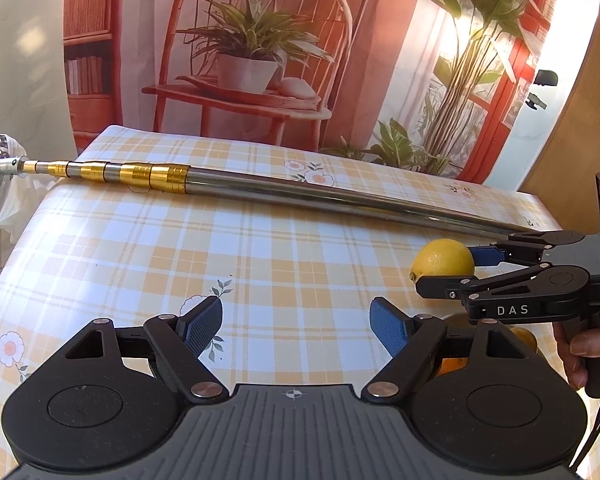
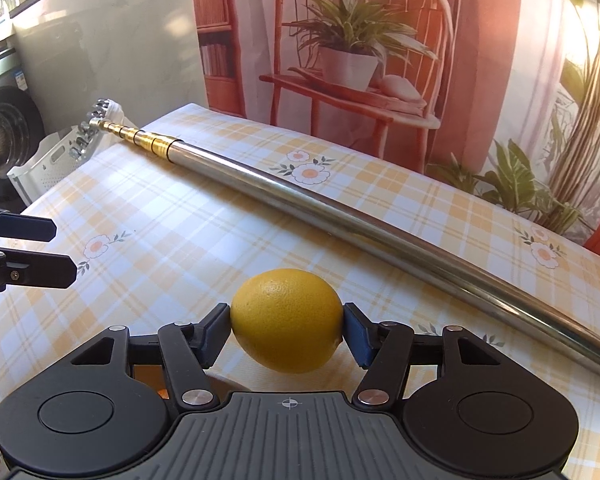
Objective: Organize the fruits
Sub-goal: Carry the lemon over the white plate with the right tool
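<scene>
The right gripper (image 2: pixel 287 330) clamps the round yellow lemon (image 2: pixel 287 320) across its long axis, held just above the yellow checked tablecloth (image 2: pixel 180 240), while the left gripper (image 1: pixel 296 330) hangs spread and empty well to the lemon's left, near enough to assist.

The black left tool (image 1: pixel 296 330) with blue pads is held open and empty. The black right tool (image 2: pixel 287 330) is closed, its blue pads (image 2: pixel 356 332) pressed on both sides of a yellow lemon (image 2: pixel 287 326). A hand (image 1: pixel 580 354) is seen on its grip.
</scene>
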Motion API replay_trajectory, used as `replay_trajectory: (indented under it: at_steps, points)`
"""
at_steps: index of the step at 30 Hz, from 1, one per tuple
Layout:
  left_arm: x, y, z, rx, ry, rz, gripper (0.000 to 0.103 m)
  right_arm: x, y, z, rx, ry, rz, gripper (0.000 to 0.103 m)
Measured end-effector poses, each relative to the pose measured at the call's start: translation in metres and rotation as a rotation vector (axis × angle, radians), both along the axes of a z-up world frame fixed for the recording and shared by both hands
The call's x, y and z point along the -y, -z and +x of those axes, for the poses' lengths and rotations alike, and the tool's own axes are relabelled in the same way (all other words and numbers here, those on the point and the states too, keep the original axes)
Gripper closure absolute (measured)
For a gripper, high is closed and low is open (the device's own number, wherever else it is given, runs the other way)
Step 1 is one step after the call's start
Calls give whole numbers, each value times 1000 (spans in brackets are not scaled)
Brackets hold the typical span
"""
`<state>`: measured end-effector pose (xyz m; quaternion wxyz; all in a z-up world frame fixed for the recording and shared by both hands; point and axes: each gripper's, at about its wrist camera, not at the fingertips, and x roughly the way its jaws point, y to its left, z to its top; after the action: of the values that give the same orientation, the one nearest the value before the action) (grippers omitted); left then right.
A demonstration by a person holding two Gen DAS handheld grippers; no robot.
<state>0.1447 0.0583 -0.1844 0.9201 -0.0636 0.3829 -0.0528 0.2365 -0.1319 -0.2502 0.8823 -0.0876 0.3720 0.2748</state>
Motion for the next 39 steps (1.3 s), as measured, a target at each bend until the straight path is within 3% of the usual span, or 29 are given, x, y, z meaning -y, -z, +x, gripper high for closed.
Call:
replay_trajectory:
  at_steps: [20,39]
  points:
    - [27,-12,-31,-6,113,52,20,36,-36,-78,25,38,112,47]
    - [38,-8,-52,-11,168,66,20,56,-30,-145,-45,85,124,47]
